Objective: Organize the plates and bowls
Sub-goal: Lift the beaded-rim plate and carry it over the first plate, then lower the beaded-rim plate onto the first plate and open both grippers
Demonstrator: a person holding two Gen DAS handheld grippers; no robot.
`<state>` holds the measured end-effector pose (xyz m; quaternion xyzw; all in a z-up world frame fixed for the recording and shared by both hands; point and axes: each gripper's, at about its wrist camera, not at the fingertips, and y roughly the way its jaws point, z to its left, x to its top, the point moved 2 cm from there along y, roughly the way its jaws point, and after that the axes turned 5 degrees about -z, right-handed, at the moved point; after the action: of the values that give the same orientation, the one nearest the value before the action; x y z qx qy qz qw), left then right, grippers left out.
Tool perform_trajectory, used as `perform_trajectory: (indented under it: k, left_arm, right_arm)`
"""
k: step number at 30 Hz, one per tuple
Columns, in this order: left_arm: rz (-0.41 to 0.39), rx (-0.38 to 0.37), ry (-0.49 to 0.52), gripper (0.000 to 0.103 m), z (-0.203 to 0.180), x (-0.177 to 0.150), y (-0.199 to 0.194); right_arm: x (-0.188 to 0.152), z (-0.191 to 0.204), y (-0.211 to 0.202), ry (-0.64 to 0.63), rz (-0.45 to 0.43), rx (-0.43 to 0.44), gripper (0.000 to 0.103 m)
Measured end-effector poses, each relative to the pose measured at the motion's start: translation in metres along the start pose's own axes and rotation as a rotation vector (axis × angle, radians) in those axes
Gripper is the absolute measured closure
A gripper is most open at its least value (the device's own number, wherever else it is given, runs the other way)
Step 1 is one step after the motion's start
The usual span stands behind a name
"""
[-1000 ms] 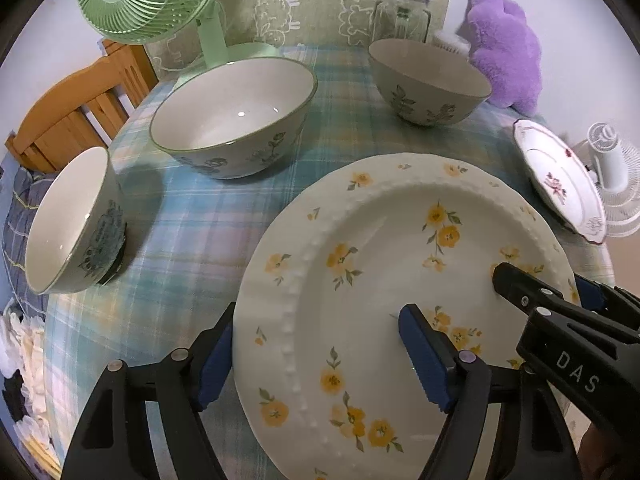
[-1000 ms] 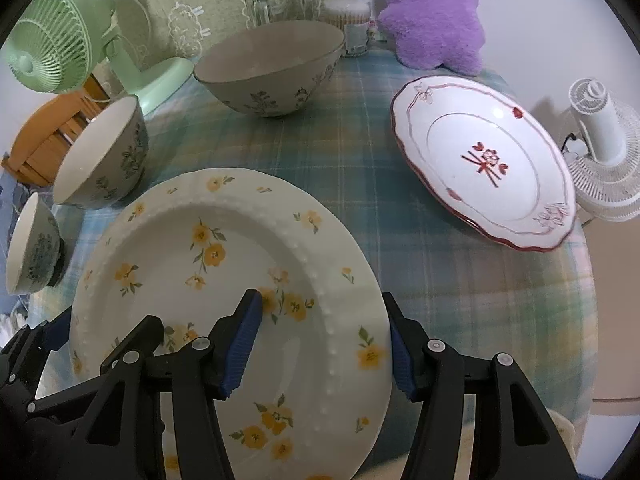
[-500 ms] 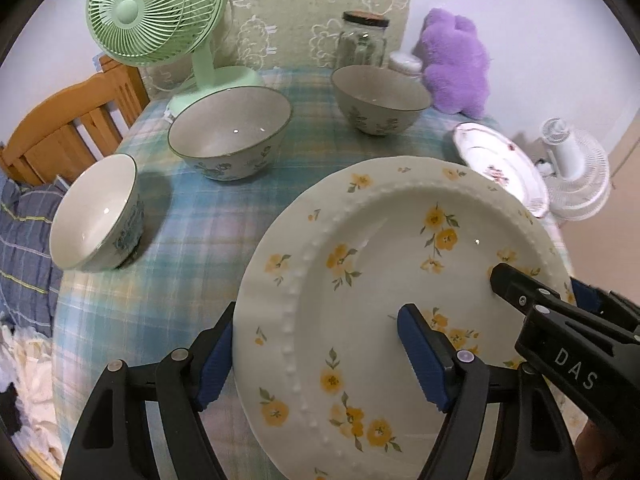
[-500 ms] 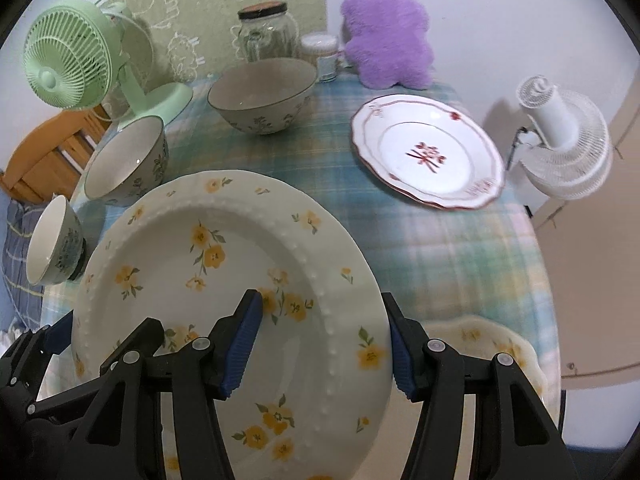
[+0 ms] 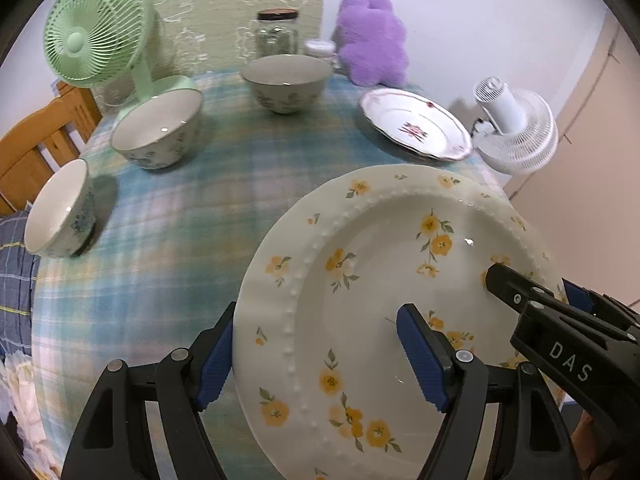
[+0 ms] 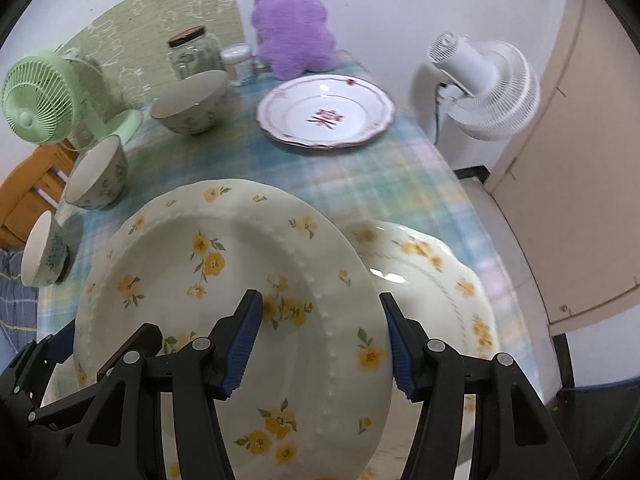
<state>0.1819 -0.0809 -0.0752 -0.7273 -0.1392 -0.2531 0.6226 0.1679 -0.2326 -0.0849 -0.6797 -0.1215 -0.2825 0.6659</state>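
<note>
A large cream plate with yellow flowers hangs tilted above the checked tablecloth, held from both sides. My left gripper is shut on its left rim, one pad under the plate and one on its face. My right gripper is shut on the right rim of the same plate. A second yellow-flowered plate lies on the table below and to the right. Farther back sit a red-patterned plate, two large bowls and a small bowl.
A green fan, a glass jar and a purple plush toy line the back of the table. A white fan stands off the right edge. A wooden chair is at the left.
Both grippers have risen and drawn back to the right with the plate, so the bowls look smaller. The second yellow-flowered plate has come into the right wrist view.
</note>
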Motion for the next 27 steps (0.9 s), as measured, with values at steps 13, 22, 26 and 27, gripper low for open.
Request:
perform_trajectory:
  k: [13, 22, 26, 27]
  left_arm:
    - [0.047, 0.003, -0.02, 0.026, -0.082, -0.023, 0.015]
    - [0.072, 0.013, -0.084, 0.026, -0.113, -0.033, 0.036]
    - [0.083, 0.03, -0.104, 0.026, -0.118, -0.036, 0.044]
    - [0.085, 0.033, -0.112, 0.026, -0.118, -0.036, 0.046]
  right_arm:
    - [-0.015, -0.086, 0.0, -0.026, 0.039, -0.009, 0.042]
    - [-0.014, -0.123, 0.021, -0.08, 0.078, -0.004, 0.042]
    - [-0.012, -0.129, 0.028, -0.109, 0.086, 0.002, 0.042]
    - [-0.012, -0.13, 0.031, -0.116, 0.088, 0.006, 0.042]
